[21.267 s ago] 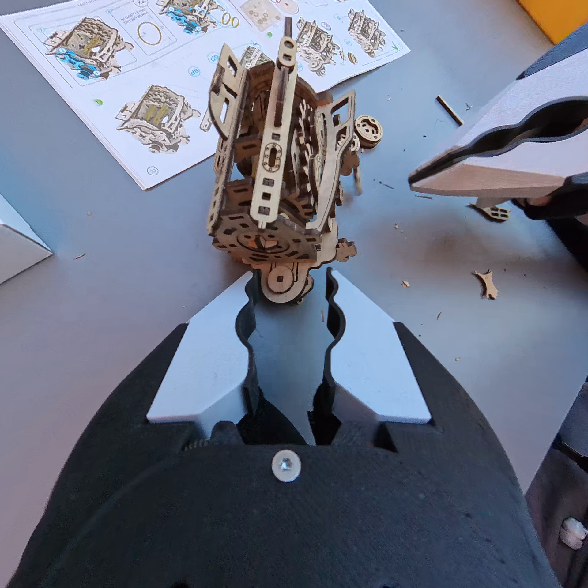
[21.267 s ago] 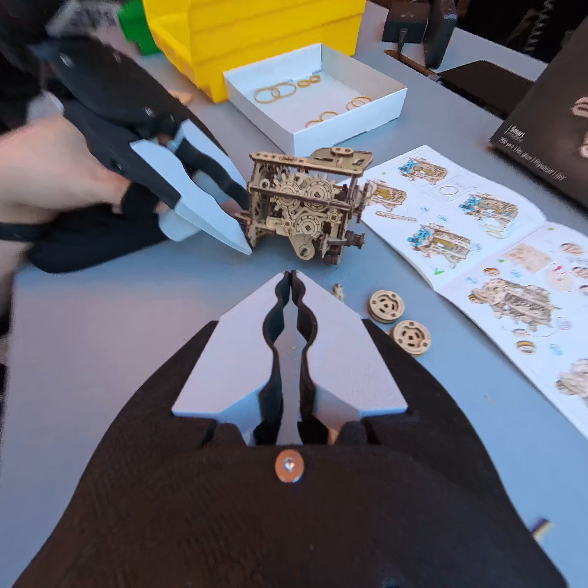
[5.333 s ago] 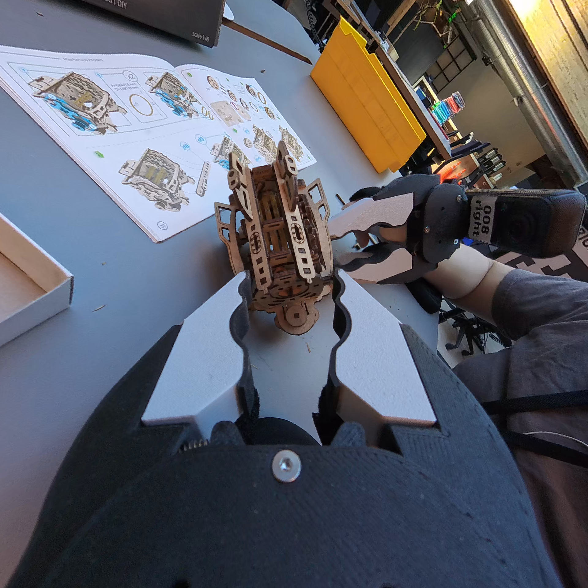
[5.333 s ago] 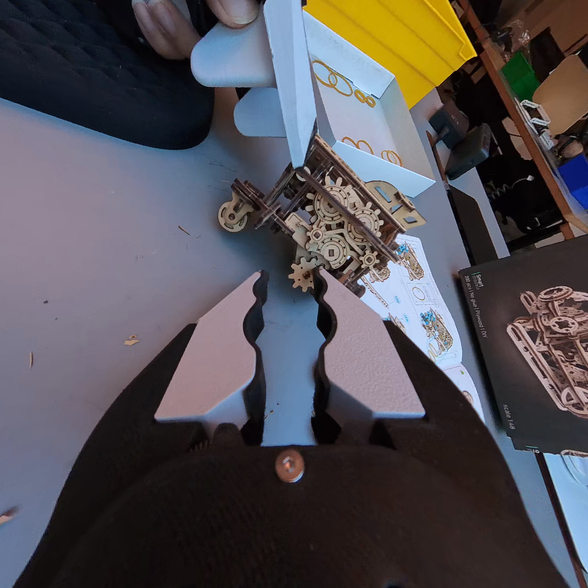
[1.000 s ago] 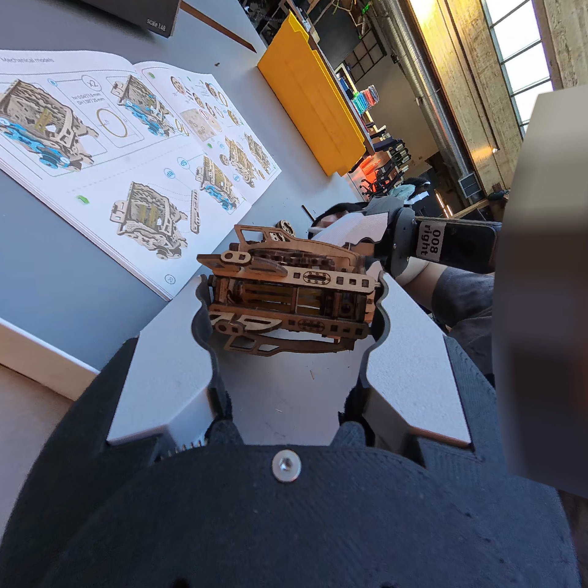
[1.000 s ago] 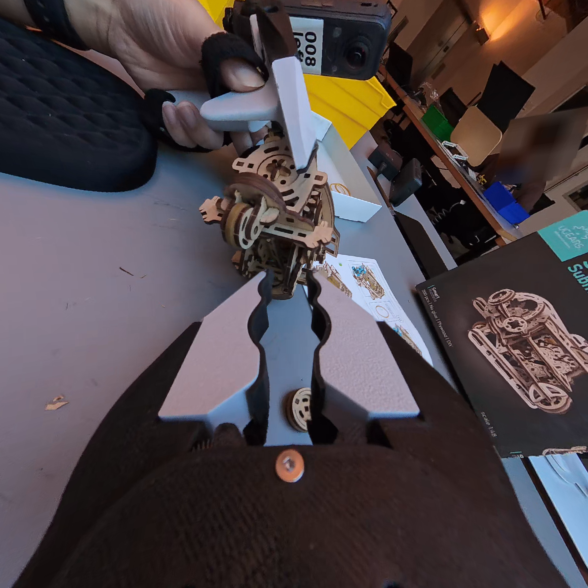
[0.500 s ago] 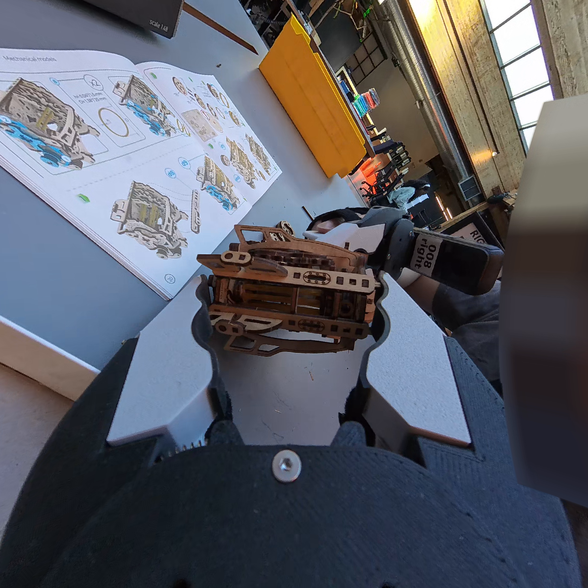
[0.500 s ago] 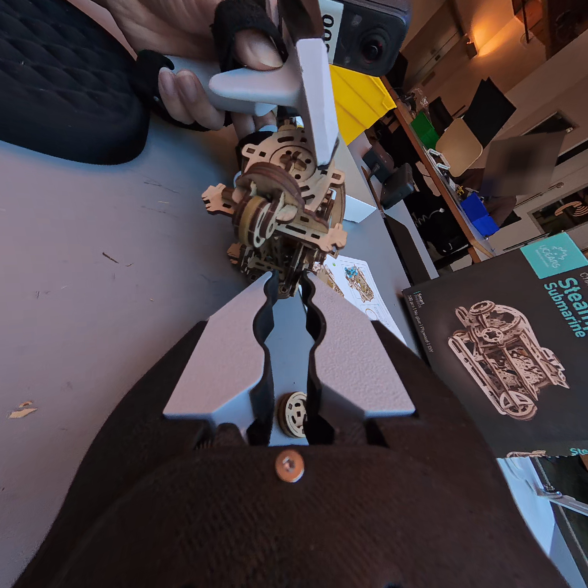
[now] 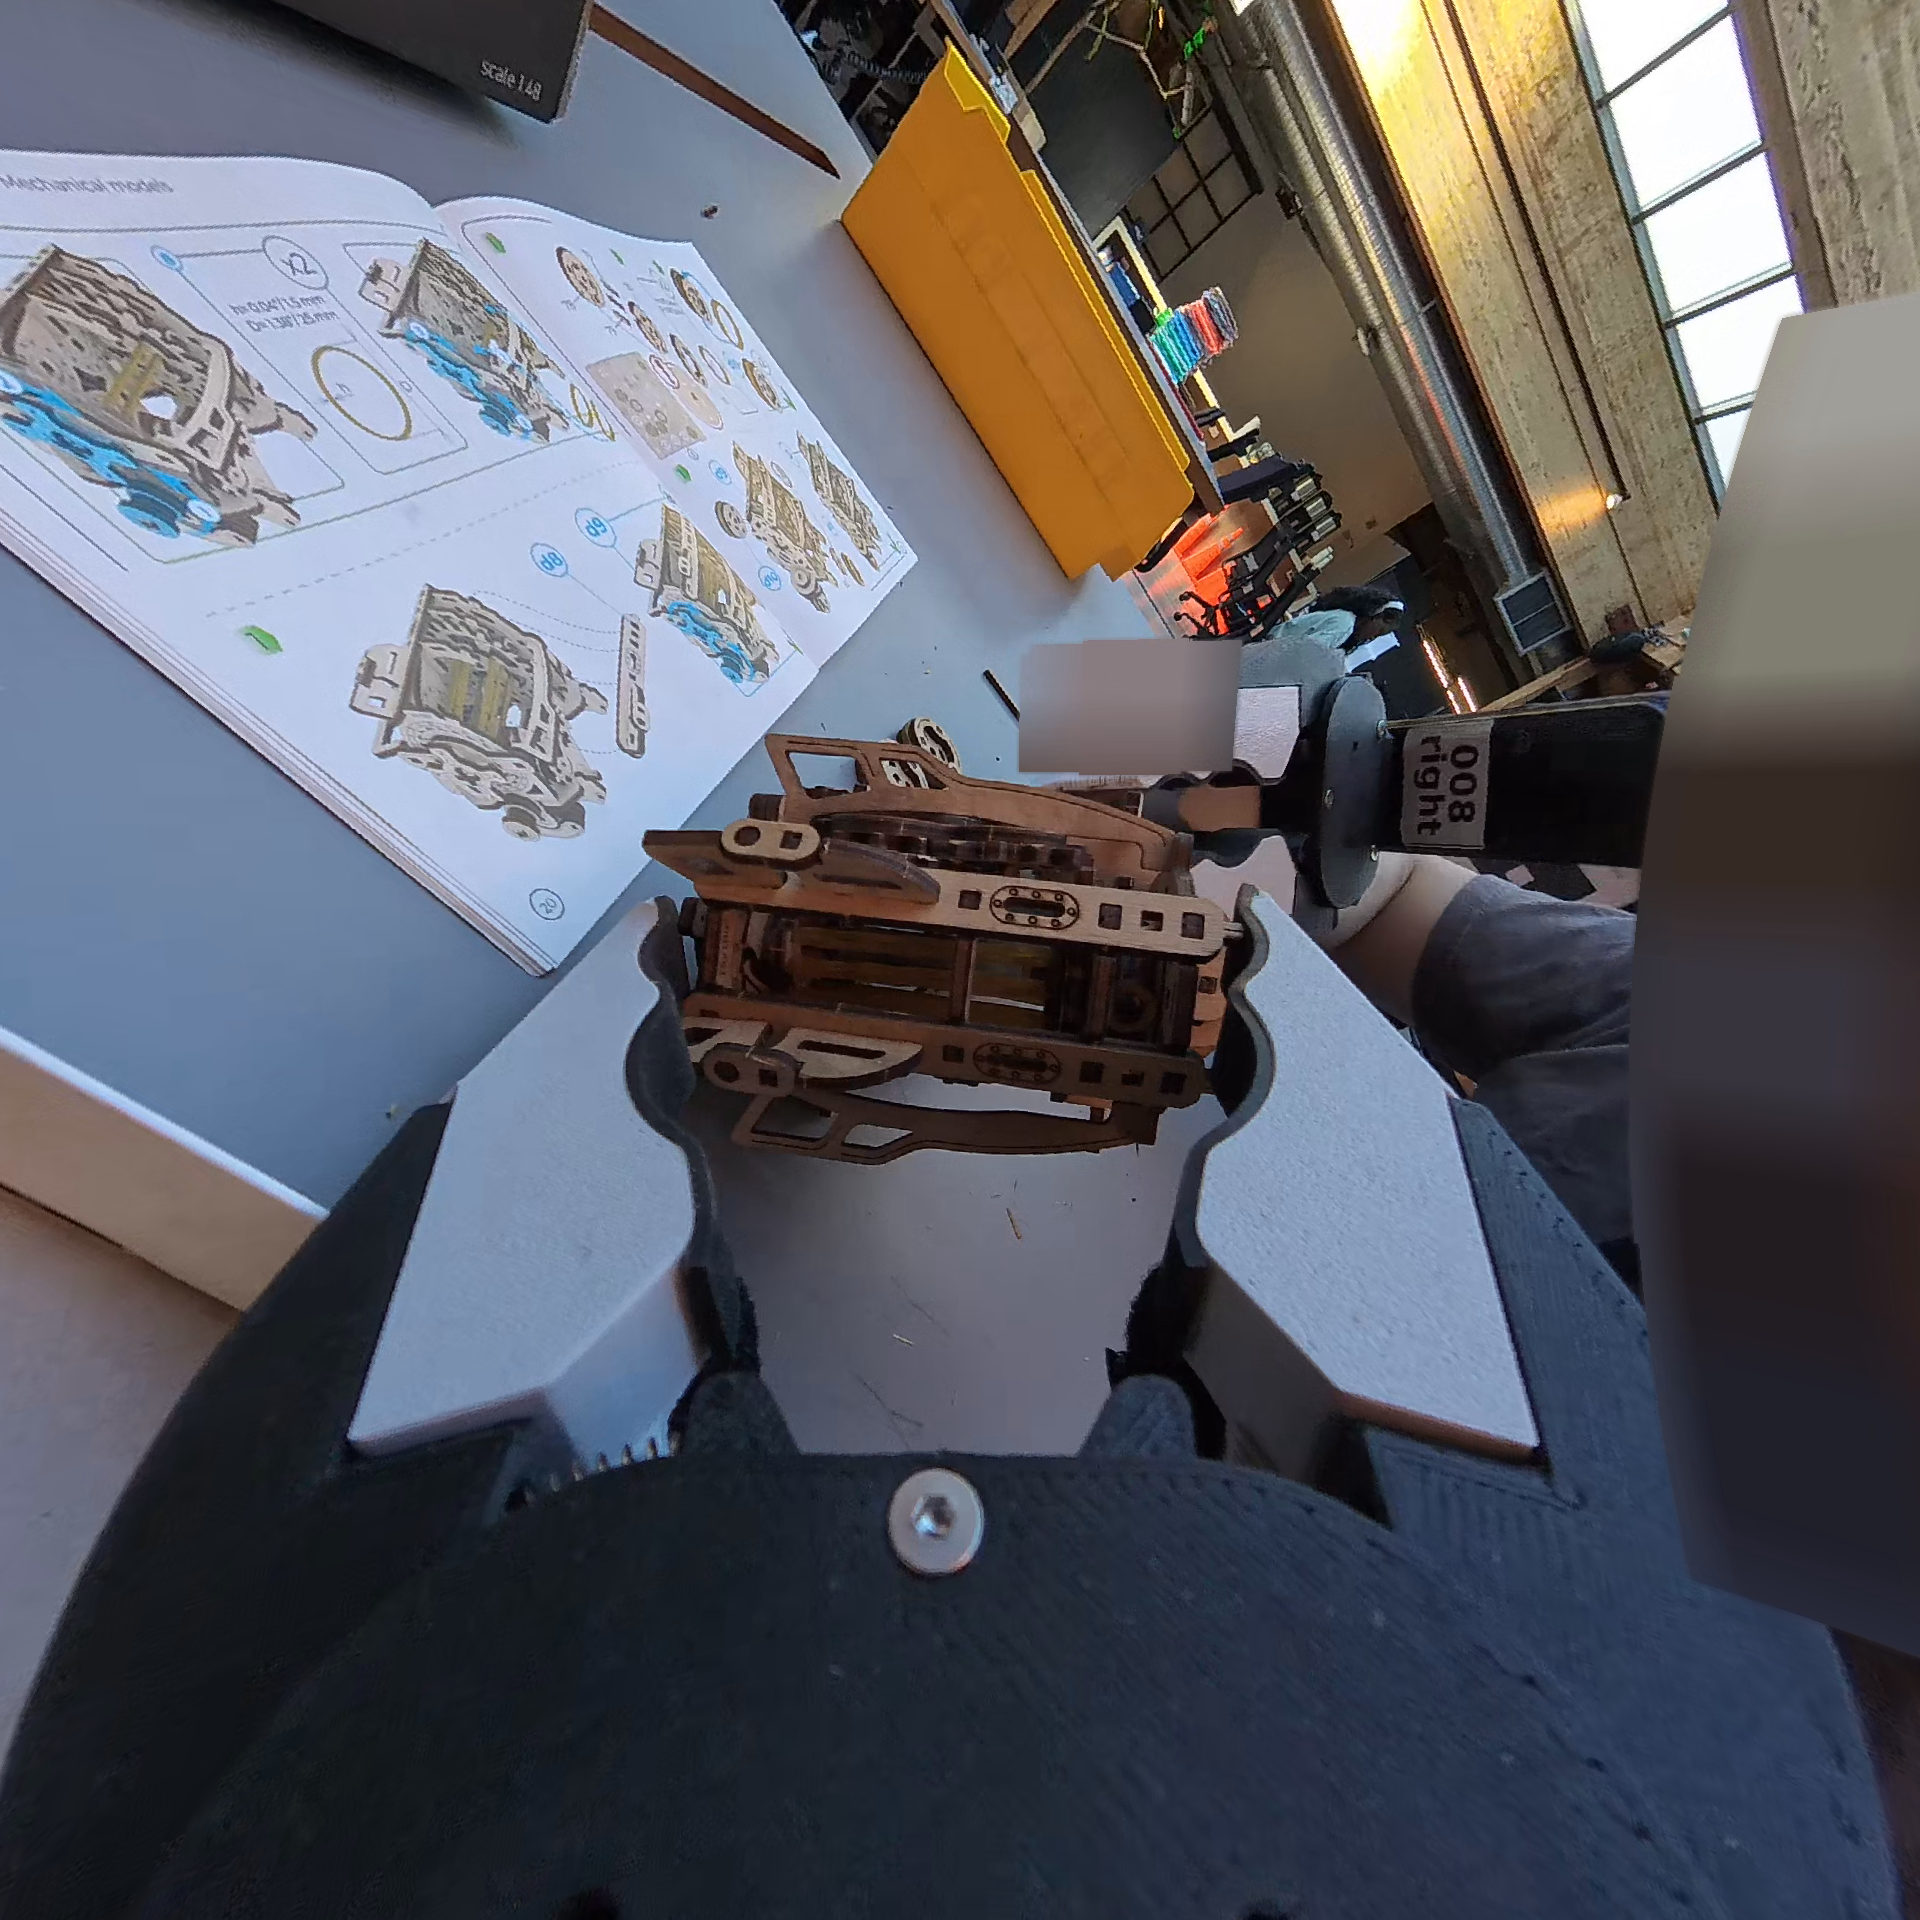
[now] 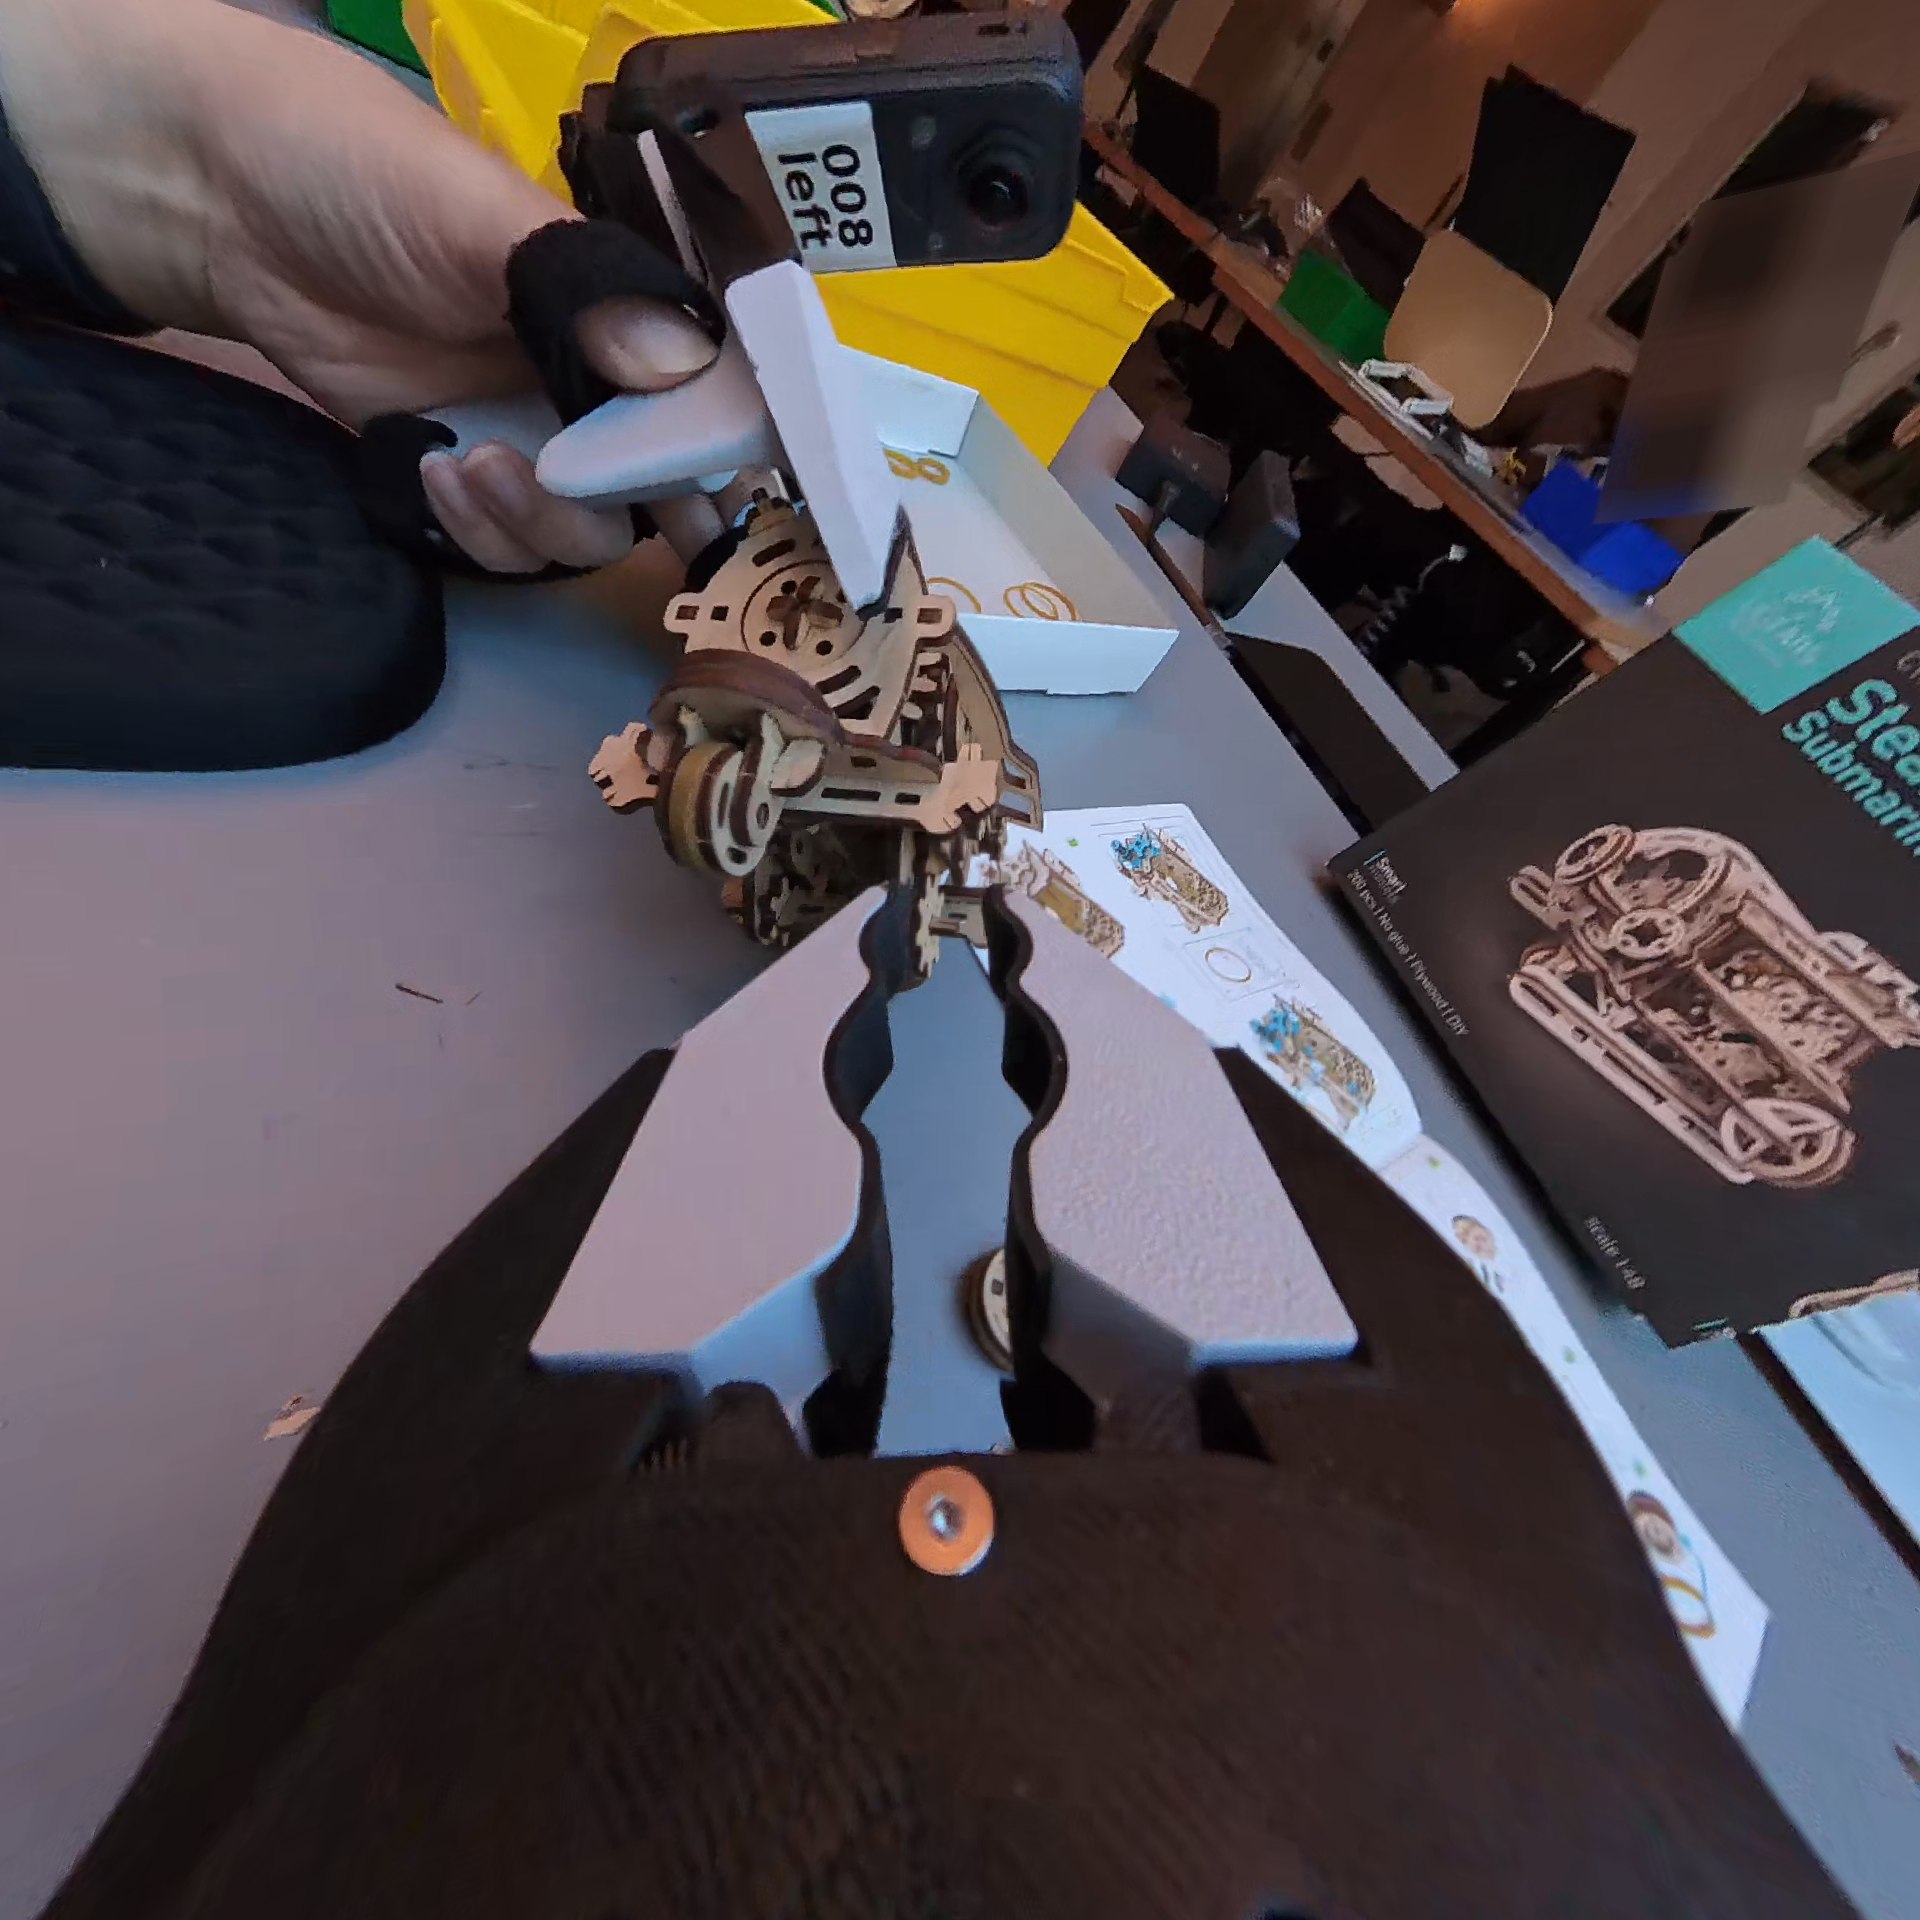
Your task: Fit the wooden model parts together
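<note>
Model [image 9: 940,971] clamped in left hand-held gripper [image 9: 951,935], far side hidden

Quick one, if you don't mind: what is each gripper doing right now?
Left gripper: shut on the wooden model, held across its ends.
Right gripper: shut on a small part at the model's lower edge.

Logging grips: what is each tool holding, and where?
Left tool: model, clamped at its two ends. Right tool: pinching a small part at the model's underside.
</note>
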`<state>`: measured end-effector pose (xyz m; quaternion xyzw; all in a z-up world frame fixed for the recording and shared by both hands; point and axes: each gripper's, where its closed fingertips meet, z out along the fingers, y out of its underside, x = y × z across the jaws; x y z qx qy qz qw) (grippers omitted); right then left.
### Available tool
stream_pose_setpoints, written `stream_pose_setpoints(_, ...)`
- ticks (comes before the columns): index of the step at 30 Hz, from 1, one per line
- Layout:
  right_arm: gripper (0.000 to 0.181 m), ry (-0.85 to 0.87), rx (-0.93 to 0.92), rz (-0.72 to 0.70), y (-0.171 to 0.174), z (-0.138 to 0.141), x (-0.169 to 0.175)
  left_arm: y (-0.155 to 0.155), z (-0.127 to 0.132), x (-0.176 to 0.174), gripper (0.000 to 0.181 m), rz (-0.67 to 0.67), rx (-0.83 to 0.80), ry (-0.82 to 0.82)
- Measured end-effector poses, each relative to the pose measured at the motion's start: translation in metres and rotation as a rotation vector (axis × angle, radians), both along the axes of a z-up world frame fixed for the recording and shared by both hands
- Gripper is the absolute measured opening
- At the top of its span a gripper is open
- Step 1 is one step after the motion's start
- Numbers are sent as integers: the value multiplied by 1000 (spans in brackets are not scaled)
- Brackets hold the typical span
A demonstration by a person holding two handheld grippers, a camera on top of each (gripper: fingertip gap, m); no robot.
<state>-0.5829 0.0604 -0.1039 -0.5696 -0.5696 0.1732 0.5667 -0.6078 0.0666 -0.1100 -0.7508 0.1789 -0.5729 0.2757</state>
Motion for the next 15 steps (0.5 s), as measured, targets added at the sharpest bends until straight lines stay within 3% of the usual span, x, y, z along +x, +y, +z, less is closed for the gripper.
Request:
stream_pose_setpoints(9,14,-35,-134,-91,3,-20,-2,1,0,0,103,9,-6,-2)
stream_pose_setpoints(15,9,-56,-106,-109,3,-20,-4,1,0,0,103,12,-7,-2)
